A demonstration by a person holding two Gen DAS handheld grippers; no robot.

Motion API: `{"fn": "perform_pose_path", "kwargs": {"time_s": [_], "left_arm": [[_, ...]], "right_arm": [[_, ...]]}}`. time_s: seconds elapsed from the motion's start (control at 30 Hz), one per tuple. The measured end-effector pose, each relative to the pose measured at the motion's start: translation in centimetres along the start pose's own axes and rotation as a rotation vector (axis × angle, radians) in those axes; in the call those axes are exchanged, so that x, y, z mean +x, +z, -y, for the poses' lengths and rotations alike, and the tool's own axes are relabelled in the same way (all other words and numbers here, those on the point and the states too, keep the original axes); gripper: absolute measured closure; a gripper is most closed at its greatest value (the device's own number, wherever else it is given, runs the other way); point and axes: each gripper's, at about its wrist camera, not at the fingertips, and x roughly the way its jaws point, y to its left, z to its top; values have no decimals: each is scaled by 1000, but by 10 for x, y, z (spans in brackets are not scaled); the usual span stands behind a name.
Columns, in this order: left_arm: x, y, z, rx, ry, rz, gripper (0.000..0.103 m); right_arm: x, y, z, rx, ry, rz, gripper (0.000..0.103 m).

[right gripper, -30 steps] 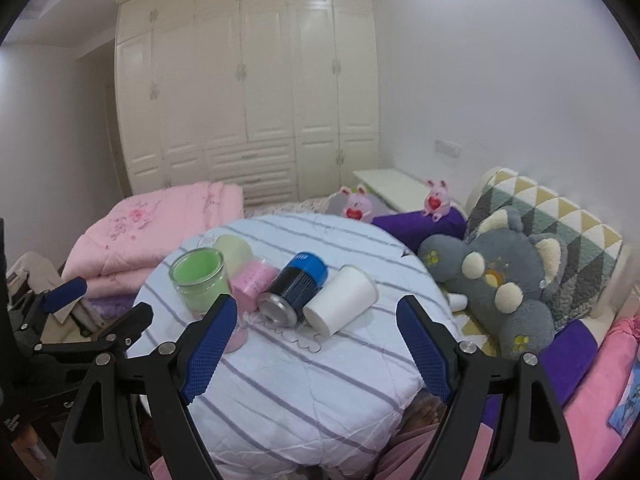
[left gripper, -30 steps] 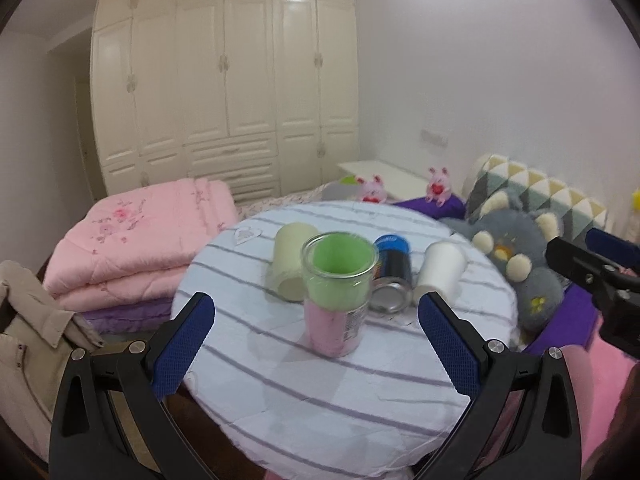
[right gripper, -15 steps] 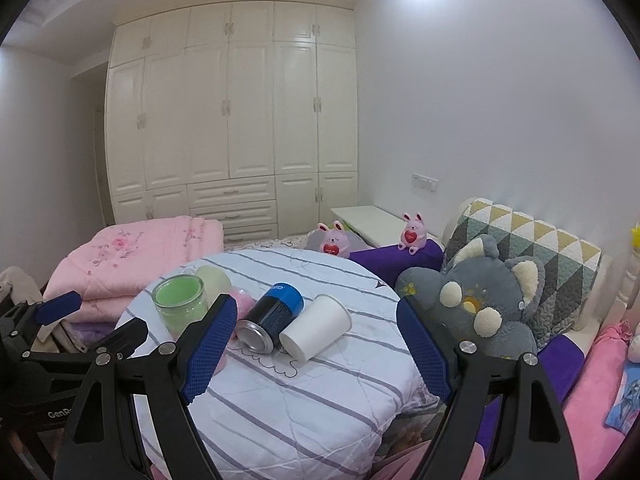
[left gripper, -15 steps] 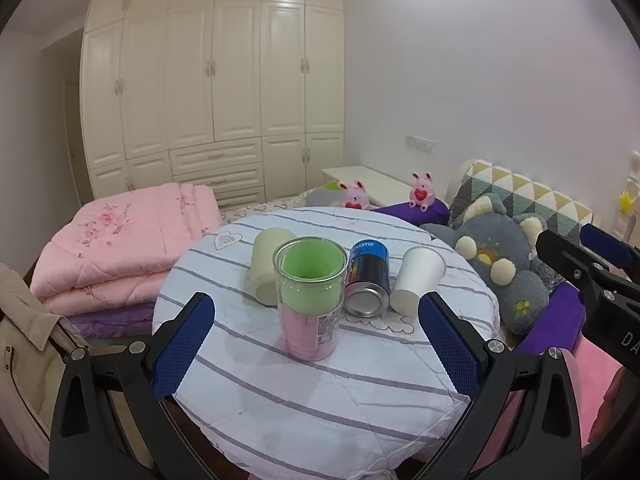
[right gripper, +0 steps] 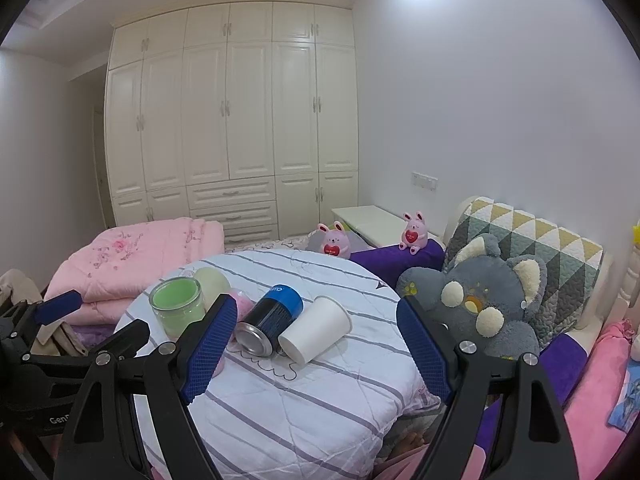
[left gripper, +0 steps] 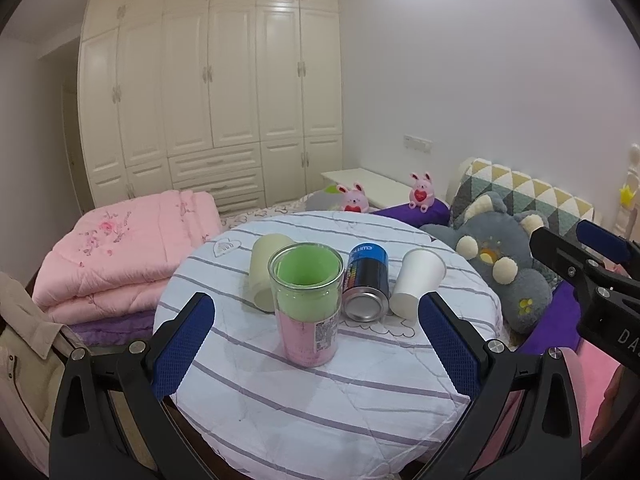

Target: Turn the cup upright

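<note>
Left wrist view: the left gripper (left gripper: pixel 316 336) is held with its jaws wide apart and nothing between them, low over the near edge of the round table (left gripper: pixel 280 412), which is covered by a striped white cloth. A green-and-pink cup (left gripper: pixel 306 304) is seen standing upright at the centre of the table. Just behind it, at 11 o'clock, a cream cup (left gripper: pixel 266 272) lies on its side, mouth toward the camera. At 2 o'clock from the green-and-pink cup a blue can (left gripper: pixel 366 282) lies on its side, and just beside the can, at 3 o'clock, the white paper cup (left gripper: pixel 418 282) lies tipped over. The right gripper (left gripper: pixel 592 272) is seen at the right edge.

Right wrist view: the right gripper (right gripper: pixel 312 348) is likewise held with jaws spread and empty. The white paper cup (right gripper: pixel 316 328) lies on its side near the table's (right gripper: pixel 320 404) centre, its base toward the camera and touching the blue can (right gripper: pixel 270 322) at 9 o'clock. The green-and-pink cup (right gripper: pixel 178 310) stands further toward 9 o'clock. A grey plush toy (right gripper: pixel 488 300) is seen at 3 o'clock, off the table.
</note>
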Motion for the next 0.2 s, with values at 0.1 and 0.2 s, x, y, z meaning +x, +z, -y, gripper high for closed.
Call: {"fn": "perform_pose_path", "kwargs": {"time_s": [0.1,0.2], "left_arm": [[1,0,0,3,-10,1,0],[2,1,0,2,-19,-2,0]], "right_arm": [[1,1,1,2,3,-5,20],[2,1,1,1,3,-6,20]]}}
